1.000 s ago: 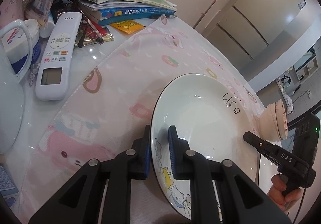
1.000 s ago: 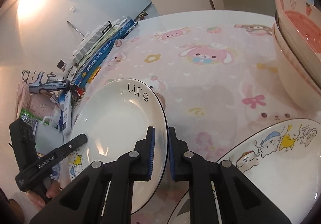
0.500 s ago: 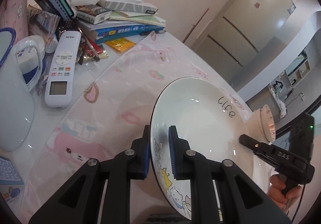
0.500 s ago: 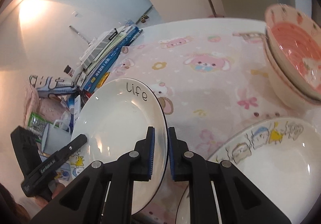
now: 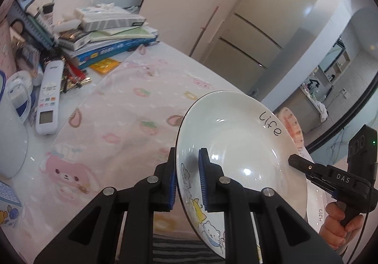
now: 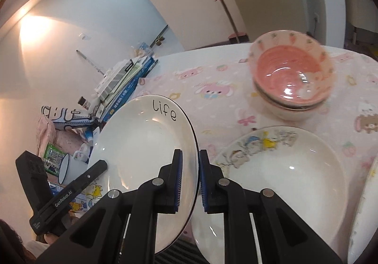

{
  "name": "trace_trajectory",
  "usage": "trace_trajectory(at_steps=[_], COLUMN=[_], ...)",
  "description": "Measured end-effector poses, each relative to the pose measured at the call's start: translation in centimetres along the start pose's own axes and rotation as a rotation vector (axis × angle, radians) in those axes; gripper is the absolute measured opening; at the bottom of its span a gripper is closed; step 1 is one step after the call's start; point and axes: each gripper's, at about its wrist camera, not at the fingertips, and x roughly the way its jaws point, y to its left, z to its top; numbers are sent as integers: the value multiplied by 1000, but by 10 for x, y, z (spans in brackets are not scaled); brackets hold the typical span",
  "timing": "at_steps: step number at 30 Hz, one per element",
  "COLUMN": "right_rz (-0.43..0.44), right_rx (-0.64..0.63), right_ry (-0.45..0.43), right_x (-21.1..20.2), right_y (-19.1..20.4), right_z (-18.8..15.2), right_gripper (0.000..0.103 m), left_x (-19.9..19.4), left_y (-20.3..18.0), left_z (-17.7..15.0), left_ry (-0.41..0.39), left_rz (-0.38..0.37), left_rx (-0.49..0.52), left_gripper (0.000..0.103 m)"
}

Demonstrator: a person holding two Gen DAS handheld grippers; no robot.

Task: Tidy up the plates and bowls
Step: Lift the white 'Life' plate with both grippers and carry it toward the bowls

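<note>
While the left gripper (image 5: 187, 177) clamped the plate's (image 5: 236, 145) near rim, the right gripper (image 6: 190, 180) pinched its opposite edge. Bowls (image 6: 293, 79) sat stacked nearby.

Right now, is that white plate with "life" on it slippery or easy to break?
Probably both. The white glazed "life" plate shines, so it may slip. Each gripper's fingers pinch only its thin rim. It looks ceramic, likely breakable if dropped.
</note>
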Motion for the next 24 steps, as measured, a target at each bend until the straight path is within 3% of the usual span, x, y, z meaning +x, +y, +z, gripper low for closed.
trace_trajectory(at_steps=[6,10,18,24], right_rz=[24,-10,4,-34], right_rx=[79,77,120,124], right_ry=[-52,-128,-249,-302], right_x=[-45,-74,-132,-142], right_y=[-30,-42,-76,-97], right_z=[-6,-14,-30,-47], right_gripper=[16,16,16,16], left_x=[-4,-10,-13,-5], left_y=[-47,-79,-131,-161], left_z=[-2,-3,-3,-9], left_ry=[8,-4,-17,-24], left_rz=[-6,-21,-62,-72], left_rx=[89,147,230,299], left_gripper=[13,14,14,14])
